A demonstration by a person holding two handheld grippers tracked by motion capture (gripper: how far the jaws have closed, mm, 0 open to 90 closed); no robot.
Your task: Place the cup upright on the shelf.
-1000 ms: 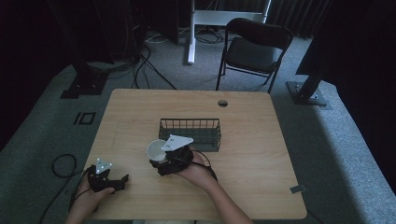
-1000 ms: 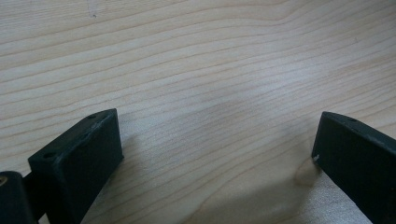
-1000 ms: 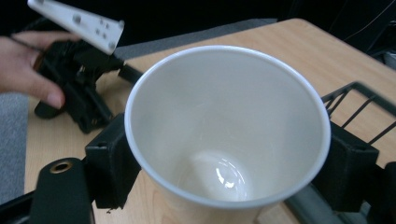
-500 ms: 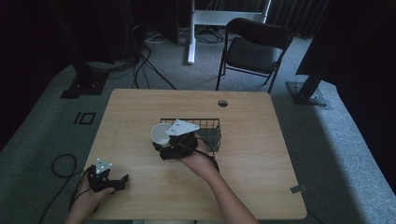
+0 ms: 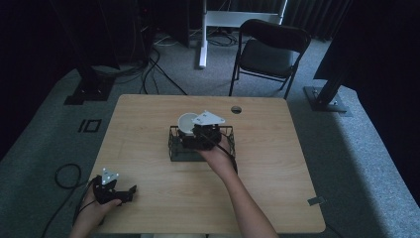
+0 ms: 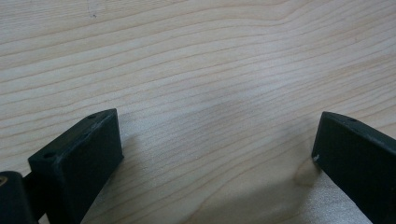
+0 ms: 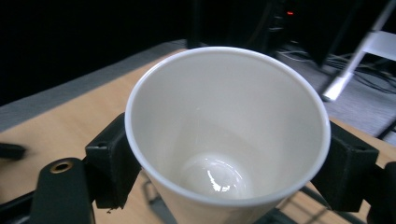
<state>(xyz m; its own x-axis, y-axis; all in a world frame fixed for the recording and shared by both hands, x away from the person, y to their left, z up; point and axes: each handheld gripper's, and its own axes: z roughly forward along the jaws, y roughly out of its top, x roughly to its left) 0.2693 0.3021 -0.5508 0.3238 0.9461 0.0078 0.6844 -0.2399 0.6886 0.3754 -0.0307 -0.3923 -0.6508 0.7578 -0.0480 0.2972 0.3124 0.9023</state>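
Holding white cup (image 7: 224,140) pinched upright in right gripper (image 5: 195,133) over wire basket (image 5: 174,147) at mid-table | cup not yet set down, release left to do | left gripper (image 5: 124,192) spread empty on table (image 5: 277,168) near front-left corner

White cup (image 7: 224,135); black wire basket (image 5: 174,145); pale wood-grain table (image 5: 277,163); black tools.
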